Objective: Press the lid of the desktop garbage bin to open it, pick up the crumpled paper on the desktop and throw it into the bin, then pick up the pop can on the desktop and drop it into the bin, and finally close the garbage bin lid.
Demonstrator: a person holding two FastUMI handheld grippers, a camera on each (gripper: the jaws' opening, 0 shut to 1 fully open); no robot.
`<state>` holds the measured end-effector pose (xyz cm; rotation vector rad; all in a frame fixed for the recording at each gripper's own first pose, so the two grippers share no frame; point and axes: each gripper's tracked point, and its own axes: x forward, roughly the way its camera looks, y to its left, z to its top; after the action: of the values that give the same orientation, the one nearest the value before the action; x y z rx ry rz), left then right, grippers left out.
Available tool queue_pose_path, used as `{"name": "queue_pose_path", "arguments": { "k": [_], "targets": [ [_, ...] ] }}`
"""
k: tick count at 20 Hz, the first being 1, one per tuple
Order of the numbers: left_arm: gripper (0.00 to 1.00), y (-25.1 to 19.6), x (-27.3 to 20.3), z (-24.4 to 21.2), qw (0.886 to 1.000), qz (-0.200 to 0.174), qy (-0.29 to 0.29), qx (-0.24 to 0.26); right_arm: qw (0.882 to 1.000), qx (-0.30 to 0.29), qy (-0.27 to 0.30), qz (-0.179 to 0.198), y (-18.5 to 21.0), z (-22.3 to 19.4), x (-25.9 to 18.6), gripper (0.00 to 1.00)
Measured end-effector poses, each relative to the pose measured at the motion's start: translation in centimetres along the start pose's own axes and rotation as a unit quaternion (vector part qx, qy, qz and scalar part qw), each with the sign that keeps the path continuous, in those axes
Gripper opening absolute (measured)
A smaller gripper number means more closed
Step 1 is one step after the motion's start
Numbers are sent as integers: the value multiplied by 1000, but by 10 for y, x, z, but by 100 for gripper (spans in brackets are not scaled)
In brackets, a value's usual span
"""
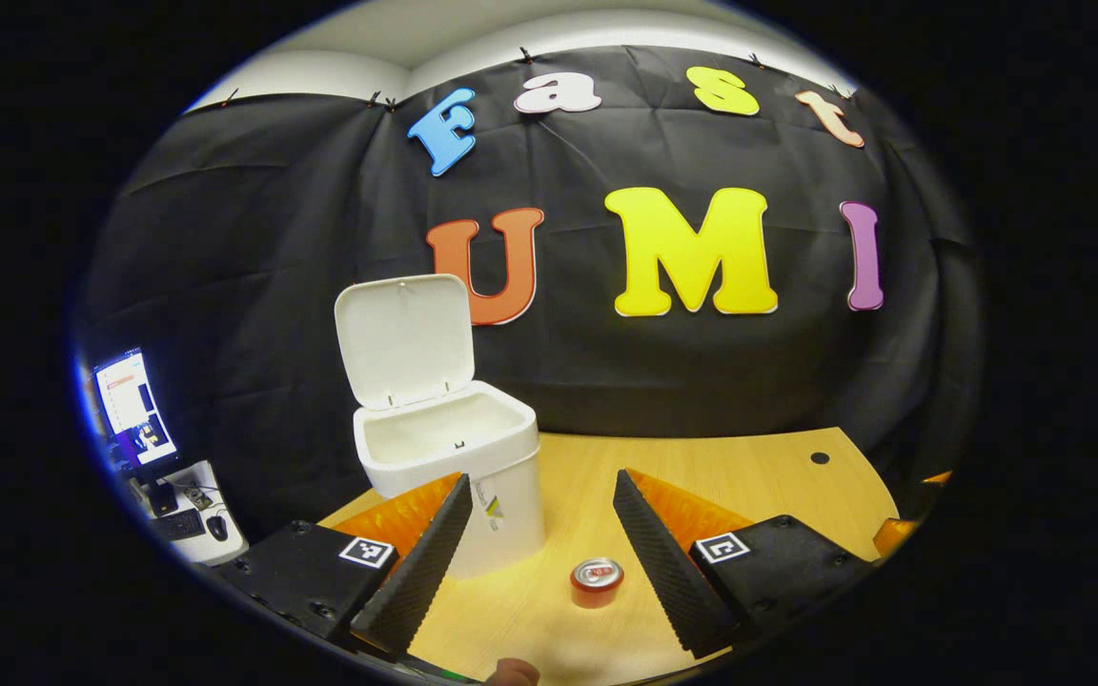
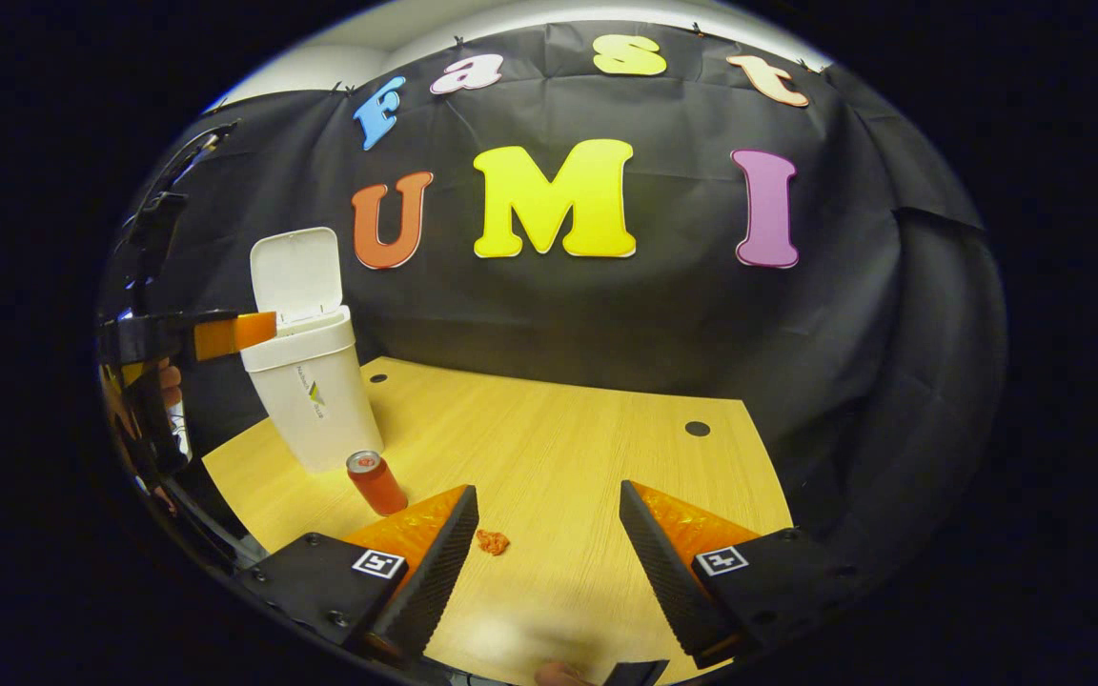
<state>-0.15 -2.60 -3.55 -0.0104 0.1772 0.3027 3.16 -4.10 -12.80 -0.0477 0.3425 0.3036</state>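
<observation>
- Two grippers hover over the wooden tabletop (image 2: pixel 559 448), each with its fingers spread wide and nothing between them: the left gripper (image 1: pixel 539 562) and the right gripper (image 2: pixel 549 562).
- White garbage bin (image 1: pixel 454 457) stands near the tabletop's far left corner, its lid (image 1: pixel 404 338) raised upright at the back.
- Red pop can (image 1: pixel 597 581) stands upright just beside the bin, toward the tabletop's near edge, apart from the left gripper's fingers.
- Small crumpled paper (image 2: pixel 492 542), orange-red, lies on the tabletop near the can, close to one finger of the right gripper without touching it.
</observation>
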Motion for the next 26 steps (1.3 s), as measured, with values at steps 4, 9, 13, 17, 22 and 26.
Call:
{"name": "queue_pose_path", "arguments": {
  "k": [4,9,13,17,22,26],
  "targets": [
    [99,-11,-16,-33,999,-39,0,11,999,16,44,-6,13,-24,25,94],
    [99,-13,-20,-72,996,-87,22,27,994,12,106,-12,40,-63,67,94],
    [99,-6,-13,-77,993,-115,25,31,987,-4,163,-12,67,-101,102,94],
    [99,2,1,-79,989,-139,23,45,977,9,212,-26,83,-125,130,94],
    [99,6,17,-90,985,-161,36,41,961,13,272,-44,84,-154,156,95],
    [99,9,26,-102,984,-168,56,34,945,13,320,-61,75,-176,168,95]
  ]
}}
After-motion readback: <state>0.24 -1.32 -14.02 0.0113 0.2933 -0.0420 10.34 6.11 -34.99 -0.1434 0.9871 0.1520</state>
